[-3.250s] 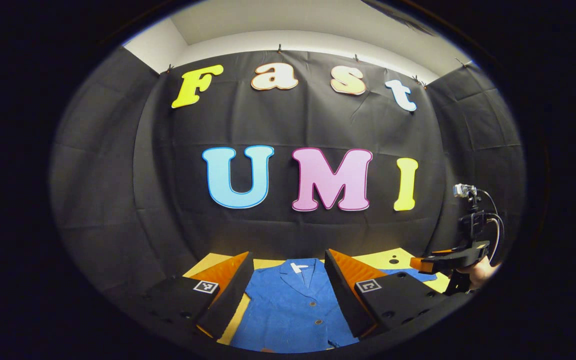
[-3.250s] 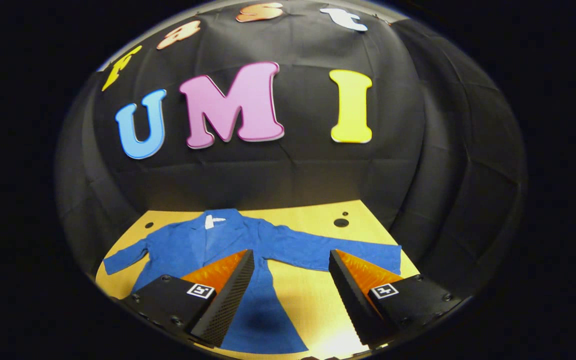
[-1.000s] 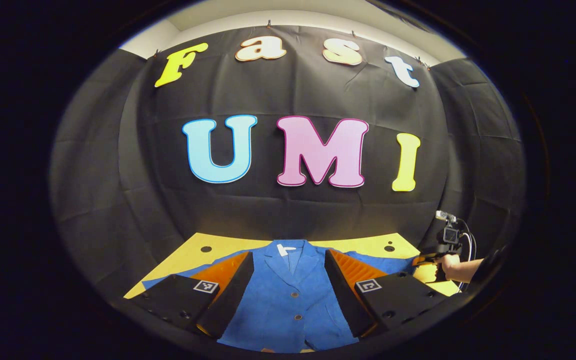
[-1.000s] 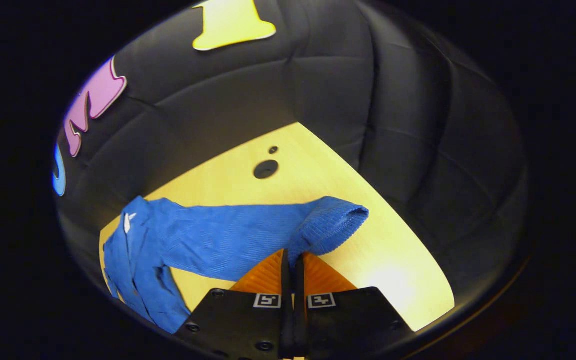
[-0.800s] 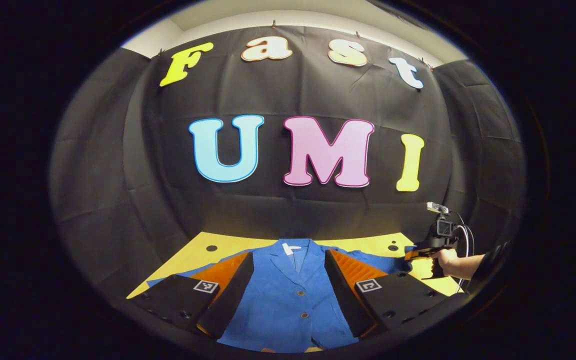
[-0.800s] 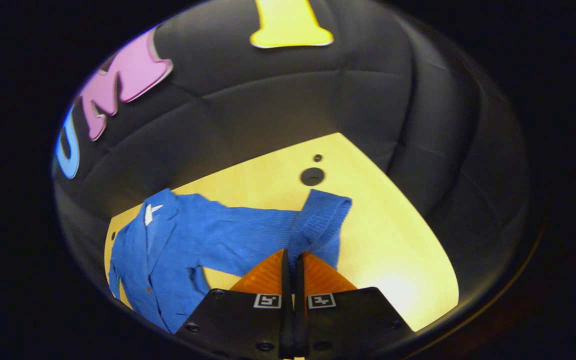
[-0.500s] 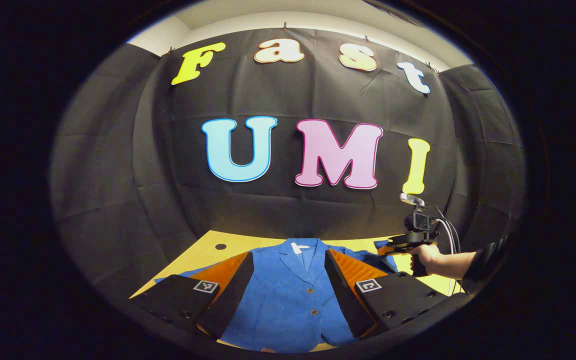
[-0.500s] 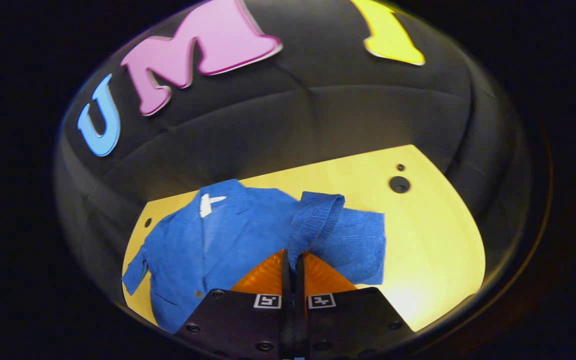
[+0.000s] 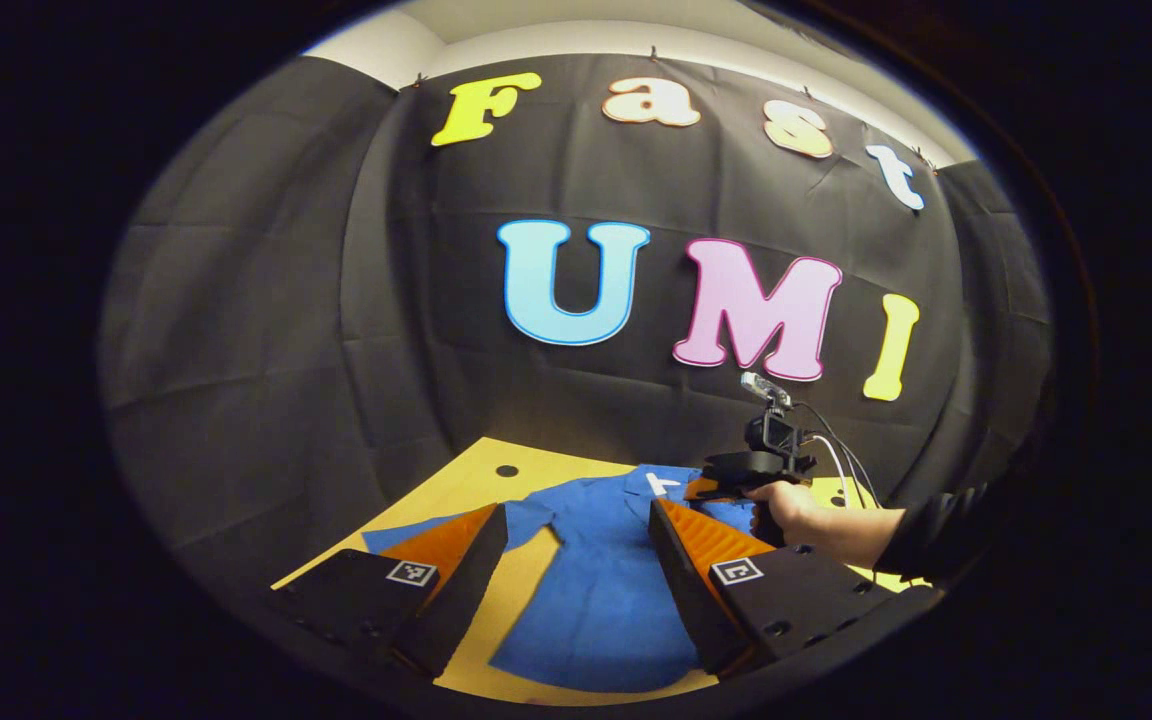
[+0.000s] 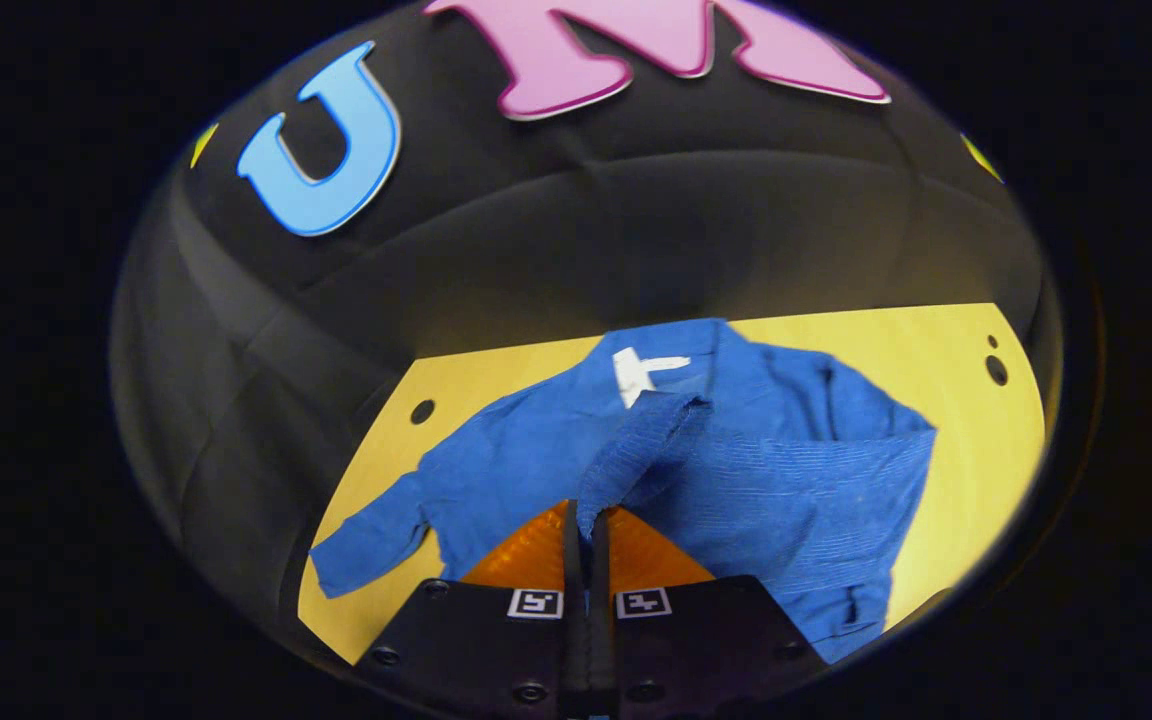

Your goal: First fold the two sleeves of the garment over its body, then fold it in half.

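A blue button-up jacket [image 9: 601, 590] [image 10: 506, 460] lies flat on the yellow table [image 9: 456, 495] [image 10: 966, 440], collar toward the wall. My right gripper [image 10: 586, 512] is shut on the cuff of the right sleeve [image 10: 651, 435], which hangs lifted and doubled back across the jacket's chest. In the left gripper view that right gripper [image 9: 702, 488] hovers over the collar area, held by a hand [image 9: 786, 500]. My left gripper [image 9: 576, 560] stands open above the jacket's lower left part with nothing between its fingers. The left sleeve [image 9: 406, 528] [image 10: 376, 550] lies stretched out on the table.
The black cloth wall stands close behind the table. Small round holes [image 9: 507, 470] [image 10: 423, 411] [image 10: 996, 370] mark the tabletop's back corners. A dark sleeve [image 9: 936, 540] of the person's arm reaches in from the right. Bare table [image 10: 976, 480] lies right of the jacket.
My right gripper has carried the right sleeve's cuff from the table's right side leftward over the jacket's body. The left gripper has swung toward the jacket's left sleeve, still open.
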Demonstrator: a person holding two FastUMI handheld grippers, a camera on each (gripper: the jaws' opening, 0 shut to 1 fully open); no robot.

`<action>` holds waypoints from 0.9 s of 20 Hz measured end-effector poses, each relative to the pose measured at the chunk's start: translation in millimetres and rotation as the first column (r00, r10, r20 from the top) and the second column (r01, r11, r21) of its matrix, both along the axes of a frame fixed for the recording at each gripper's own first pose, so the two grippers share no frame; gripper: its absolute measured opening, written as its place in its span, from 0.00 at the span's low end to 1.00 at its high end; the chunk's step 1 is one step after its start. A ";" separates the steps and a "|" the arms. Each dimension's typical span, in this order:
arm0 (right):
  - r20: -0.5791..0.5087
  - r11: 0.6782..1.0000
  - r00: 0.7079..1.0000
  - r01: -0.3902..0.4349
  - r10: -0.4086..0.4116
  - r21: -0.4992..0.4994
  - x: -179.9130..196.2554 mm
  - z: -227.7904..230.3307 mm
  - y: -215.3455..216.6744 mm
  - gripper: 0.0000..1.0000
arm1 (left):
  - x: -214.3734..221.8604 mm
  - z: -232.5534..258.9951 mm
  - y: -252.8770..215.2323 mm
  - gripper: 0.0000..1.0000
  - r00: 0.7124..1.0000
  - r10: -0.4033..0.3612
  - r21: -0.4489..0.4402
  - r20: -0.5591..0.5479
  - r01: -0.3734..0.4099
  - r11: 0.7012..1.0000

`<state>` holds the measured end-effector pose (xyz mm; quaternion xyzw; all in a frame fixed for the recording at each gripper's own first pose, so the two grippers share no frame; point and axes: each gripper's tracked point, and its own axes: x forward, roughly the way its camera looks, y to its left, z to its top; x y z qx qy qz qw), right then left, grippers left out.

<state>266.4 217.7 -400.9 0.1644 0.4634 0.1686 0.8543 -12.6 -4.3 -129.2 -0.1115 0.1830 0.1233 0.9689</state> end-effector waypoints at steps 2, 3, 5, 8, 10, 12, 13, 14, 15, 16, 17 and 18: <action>-0.017 1.000 1.000 -0.008 0.008 0.013 -2.8 -11.9 30.4 0.04 | -7.9 -11.4 14.6 0.82 1.000 0.020 0.000 -0.015 -0.020 1.000; -0.024 1.000 1.000 0.002 -0.001 0.019 -2.6 -16.9 41.5 0.04 | -10.0 -17.9 21.4 0.82 0.999 0.029 -0.005 -0.022 -0.029 1.000; -0.032 0.998 0.999 0.030 -0.029 0.046 -1.1 -26.2 60.1 0.19 | -13.4 -30.5 33.2 0.82 0.998 0.046 -0.018 -0.033 -0.047 0.999; -0.028 0.998 0.999 0.030 -0.028 0.062 -4.0 -35.5 69.1 0.40 | -12.8 -52.8 50.7 0.82 0.997 0.068 -0.034 -0.042 -0.069 0.997; 0.020 1.000 1.000 -0.004 0.004 0.031 -8.1 -33.1 65.4 0.71 | -7.5 -70.9 67.3 0.82 0.994 0.096 -0.030 -0.046 -0.097 0.995; 0.090 0.999 0.995 -0.040 0.040 -0.007 -15.8 -24.6 56.7 0.98 | 0.4 -93.2 87.4 0.82 0.989 0.134 -0.036 -0.060 -0.137 0.990; 0.129 0.999 0.990 -0.051 0.052 -0.016 -20.4 -17.4 51.8 0.98 | 4.9 -106.2 99.1 0.82 0.985 0.156 -0.037 -0.070 -0.158 0.987; 0.172 0.998 0.983 -0.057 0.060 -0.022 -25.0 -8.5 47.4 0.98 | 9.6 -120.2 113.2 0.82 0.979 0.184 -0.037 -0.083 -0.187 0.982; 0.218 0.998 0.974 -0.056 0.061 -0.028 -29.2 2.0 40.2 0.99 | 16.2 -135.7 127.7 0.82 0.973 0.210 -0.040 -0.099 -0.214 0.976; 0.270 0.998 0.961 -0.055 0.064 -0.038 -34.8 13.1 30.5 0.98 | 19.4 -153.8 140.3 0.82 0.964 0.232 -0.044 -0.126 -0.239 0.970; 0.319 0.996 0.944 -0.067 0.084 -0.063 -41.6 19.3 20.8 0.98 | 22.8 -173.0 152.1 0.82 0.956 0.248 -0.059 -0.159 -0.260 0.964; 0.350 0.991 0.930 -0.085 0.117 -0.105 -53.3 22.6 7.5 0.98 | 23.4 -196.7 157.7 0.82 0.944 0.245 -0.092 -0.220 -0.270 0.958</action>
